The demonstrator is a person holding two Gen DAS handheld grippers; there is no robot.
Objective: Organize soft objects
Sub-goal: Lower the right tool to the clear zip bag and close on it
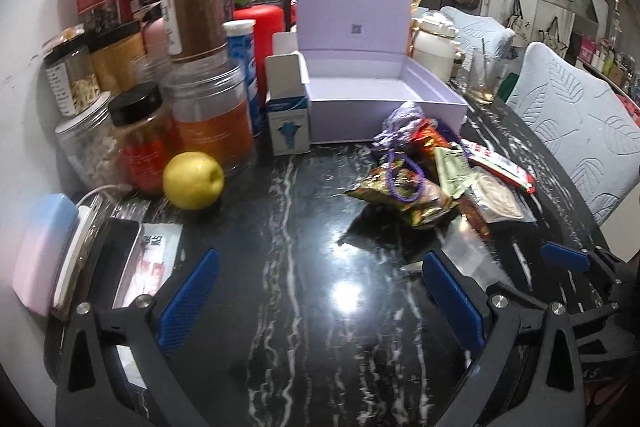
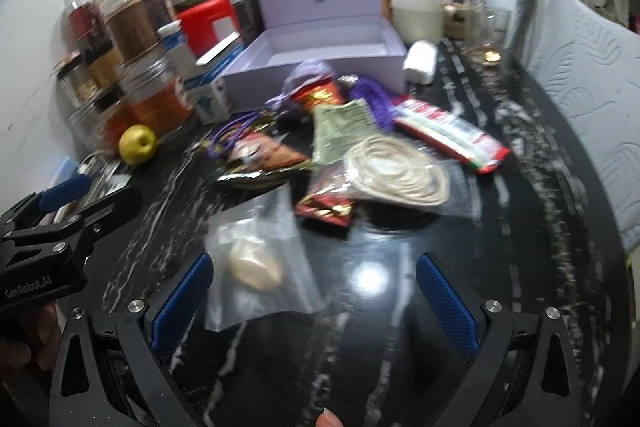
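An open lilac box [image 1: 384, 107] [image 2: 320, 67] stands at the back of the black marble table [image 1: 288, 267], its lid up and its inside bare. In front of it lies a heap of soft packets [image 1: 416, 183]: snack bags, a purple pouch [image 1: 400, 123], a red-and-white packet [image 2: 452, 135], a clear bag of coiled cord [image 2: 396, 175] and a clear bag with a pale lump [image 2: 256, 259]. My left gripper [image 1: 320, 295] is open over bare table, short of the heap. My right gripper [image 2: 316, 299] is open, the pale-lump bag lying just ahead of its left finger.
Many jars and bottles [image 1: 196, 11] crowd the back left beside a yellow apple [image 1: 192, 179] and a small white carton [image 1: 288, 107]. A phone and a pink-blue case [image 1: 44, 251] lie at the left edge. Padded chairs [image 1: 580, 131] stand to the right.
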